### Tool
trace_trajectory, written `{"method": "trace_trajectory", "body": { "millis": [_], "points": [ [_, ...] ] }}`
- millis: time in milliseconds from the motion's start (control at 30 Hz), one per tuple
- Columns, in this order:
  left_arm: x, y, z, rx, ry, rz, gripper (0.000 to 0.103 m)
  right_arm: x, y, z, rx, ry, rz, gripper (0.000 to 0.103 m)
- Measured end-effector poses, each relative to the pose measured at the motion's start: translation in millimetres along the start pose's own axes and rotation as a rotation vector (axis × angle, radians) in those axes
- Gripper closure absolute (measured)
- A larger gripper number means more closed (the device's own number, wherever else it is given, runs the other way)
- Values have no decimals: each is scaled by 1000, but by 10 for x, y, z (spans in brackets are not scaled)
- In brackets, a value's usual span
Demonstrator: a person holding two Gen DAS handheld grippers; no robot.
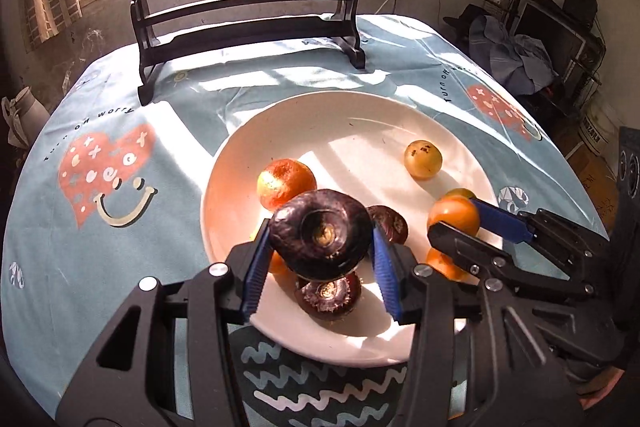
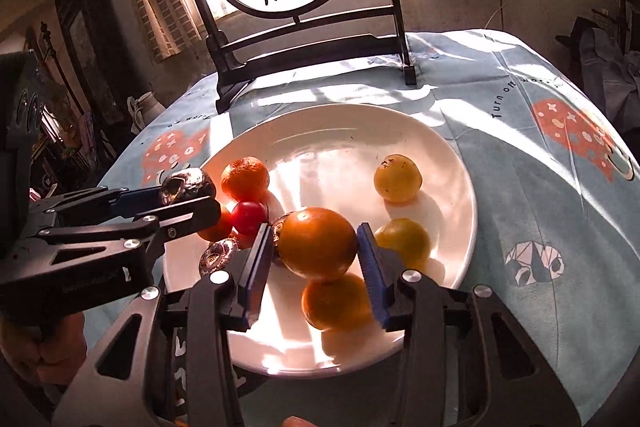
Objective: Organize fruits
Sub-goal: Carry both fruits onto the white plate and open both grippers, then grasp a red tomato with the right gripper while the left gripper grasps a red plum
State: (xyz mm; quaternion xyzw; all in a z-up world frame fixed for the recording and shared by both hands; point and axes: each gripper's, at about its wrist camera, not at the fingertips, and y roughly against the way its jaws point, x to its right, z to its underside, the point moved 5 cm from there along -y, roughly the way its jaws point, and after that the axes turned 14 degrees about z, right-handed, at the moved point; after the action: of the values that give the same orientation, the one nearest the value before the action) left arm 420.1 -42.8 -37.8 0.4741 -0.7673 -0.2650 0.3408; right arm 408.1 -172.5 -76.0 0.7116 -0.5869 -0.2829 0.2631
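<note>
A white plate (image 1: 340, 131) on the table holds several fruits. My left gripper (image 1: 320, 247) is shut on a dark water chestnut (image 1: 320, 233) and holds it above the plate's near side; another chestnut (image 1: 329, 295) lies below it, a third (image 1: 390, 223) behind. My right gripper (image 2: 316, 247) is shut on an orange (image 2: 318, 243) above the plate (image 2: 340, 131); it shows at the right of the left wrist view (image 1: 460, 223). An orange (image 2: 336, 301) lies under it. A mandarin (image 1: 285, 183), a yellow fruit (image 1: 423, 159) and a red fruit (image 2: 248, 217) lie on the plate.
A dark wooden stand with a round painted screen (image 1: 248, 15) stands at the table's far side. The table has a light blue printed cloth (image 1: 104, 163). Clutter and furniture (image 1: 552, 39) lie beyond the right edge.
</note>
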Motion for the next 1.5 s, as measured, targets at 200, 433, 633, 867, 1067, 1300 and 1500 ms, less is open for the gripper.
{"method": "trace_trajectory", "body": {
  "millis": [200, 433, 633, 867, 1067, 1300, 1500],
  "points": [
    [30, 416, 66, 108, -10, -38, 15, -54, 261, 41, 48, 41, 13, 47],
    [-14, 899, 542, 164, -63, -109, 4, -44, 484, 269, 49, 35, -14, 44],
    [-360, 1079, 932, 218, 42, -73, 2, 45, 621, 474, 35, 53, 29, 42],
    [-901, 1117, 1187, 202, 314, -88, 2, 238, 633, 804, -67, 70, 62, 41],
    [-1010, 1177, 1226, 215, 368, -105, 2, 249, 684, 1049, -107, 96, 24, 41],
    [-980, 1144, 1237, 192, 353, -110, 2, 117, 724, 1147, -107, 180, 54, 41],
    [-952, 1086, 1265, 158, 348, -101, 2, -3, 703, 1261, -129, 250, 28, 54]
  ]
}}
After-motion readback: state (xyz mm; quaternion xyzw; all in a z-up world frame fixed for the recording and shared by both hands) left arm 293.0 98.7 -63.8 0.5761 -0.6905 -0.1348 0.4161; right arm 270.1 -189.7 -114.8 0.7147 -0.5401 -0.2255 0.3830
